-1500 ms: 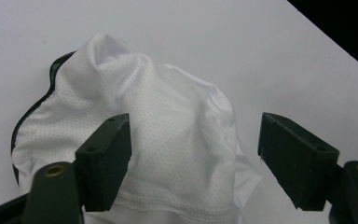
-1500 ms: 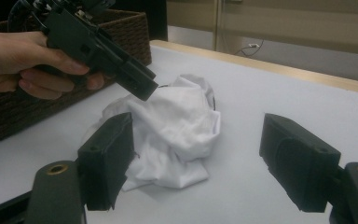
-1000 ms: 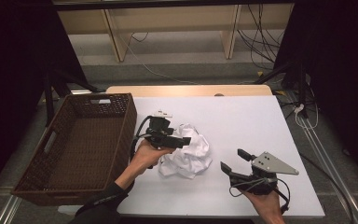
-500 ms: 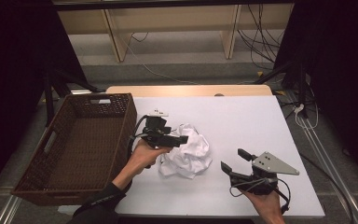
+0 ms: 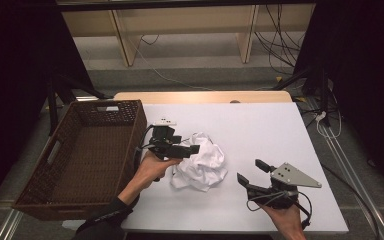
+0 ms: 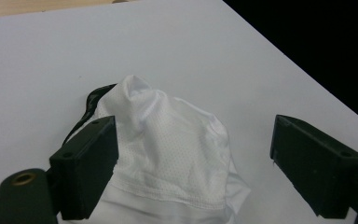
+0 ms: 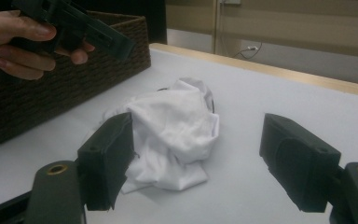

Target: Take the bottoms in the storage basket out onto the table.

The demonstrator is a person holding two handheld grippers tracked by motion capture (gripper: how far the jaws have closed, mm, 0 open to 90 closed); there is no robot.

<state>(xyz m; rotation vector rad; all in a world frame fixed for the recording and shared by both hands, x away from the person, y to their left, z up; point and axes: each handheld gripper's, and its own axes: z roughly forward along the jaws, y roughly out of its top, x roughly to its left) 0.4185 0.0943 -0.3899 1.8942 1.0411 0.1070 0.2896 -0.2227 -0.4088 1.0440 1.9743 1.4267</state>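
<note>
On the white table [image 5: 280,130], one basket, one garment, two grippers.

Beside the single brown wicker basket [image 5: 87,150] lies one crumpled white mesh garment [image 5: 200,161], mid-table: I judge it light, soft and floppy (no fragility, little slip), best pinched at a raised fold or the stitched hem. My left gripper [image 5: 189,149] hovers over its left edge, jaws spread wide, cloth beneath them but unpinched; my right gripper [image 5: 252,172] waits apart at the near right, jaws wide, holding nothing.
</note>
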